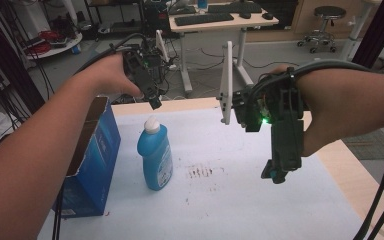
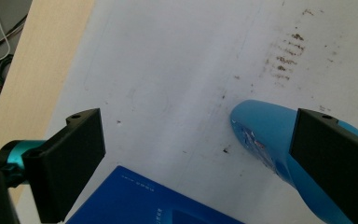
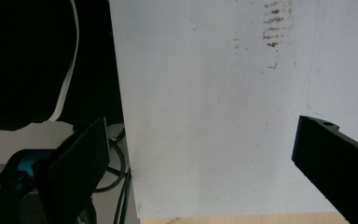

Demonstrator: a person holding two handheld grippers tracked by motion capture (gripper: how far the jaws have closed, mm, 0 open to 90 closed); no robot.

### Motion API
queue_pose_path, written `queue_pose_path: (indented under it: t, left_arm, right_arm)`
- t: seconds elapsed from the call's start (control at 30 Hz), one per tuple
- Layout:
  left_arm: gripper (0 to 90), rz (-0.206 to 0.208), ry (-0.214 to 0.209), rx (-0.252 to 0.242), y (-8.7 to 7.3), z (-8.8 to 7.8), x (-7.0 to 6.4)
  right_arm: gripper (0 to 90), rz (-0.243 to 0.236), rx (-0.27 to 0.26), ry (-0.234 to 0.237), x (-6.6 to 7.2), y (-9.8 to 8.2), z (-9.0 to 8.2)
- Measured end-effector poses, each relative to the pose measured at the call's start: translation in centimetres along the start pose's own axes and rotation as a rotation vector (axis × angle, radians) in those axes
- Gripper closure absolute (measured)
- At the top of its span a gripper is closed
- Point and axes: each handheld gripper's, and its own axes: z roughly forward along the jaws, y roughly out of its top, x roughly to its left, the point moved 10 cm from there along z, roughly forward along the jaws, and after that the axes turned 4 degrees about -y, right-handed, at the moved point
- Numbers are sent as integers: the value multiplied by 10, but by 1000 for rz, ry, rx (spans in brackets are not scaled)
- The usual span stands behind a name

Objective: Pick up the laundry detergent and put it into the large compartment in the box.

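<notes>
A blue bottle (image 1: 155, 157) with a white cap stands upright on the white mat (image 1: 240, 200), beside an open blue cardboard box (image 1: 92, 155). My left gripper (image 1: 155, 103) hovers just above and behind the bottle's cap, pointing down. In the left gripper view, my left gripper (image 2: 200, 126) is open, with the bottle (image 2: 265, 135) partly behind the right jaw and the box (image 2: 140, 200) low between the jaws. My right gripper (image 1: 275, 175) hangs over the mat's right half. In its own view, my right gripper (image 3: 205, 135) is open over bare mat (image 3: 205, 93).
A brown smear (image 1: 202, 171) marks the mat right of the bottle, also visible as a smear (image 3: 275, 28) in the right gripper view. The wooden table edge (image 1: 360, 170) runs past the mat on the right. Desks, a stool and cables stand beyond the table.
</notes>
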Motion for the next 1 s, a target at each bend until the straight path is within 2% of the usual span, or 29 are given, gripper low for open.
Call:
queue_pose_path:
  t: [0.2,0.5,0.7,0.93,1.0]
  left_arm:
    - [34,5,0,-9,0,-2,-5]
    - [34,-3,-5,-37,0,-11,-10]
    - [34,-24,-5,-74,3,-24,-24]
    - [34,-47,-5,-82,-2,-39,-40]
    - [34,-59,4,-61,-8,-45,-49]
  right_arm:
    - [32,9,18,-1,4,0,1]
    - [32,0,10,-6,6,0,0]
    - [32,6,14,-12,6,-2,0]
    - [32,-5,6,-15,7,-2,-1]
    - [32,-3,10,-27,7,-2,-2]
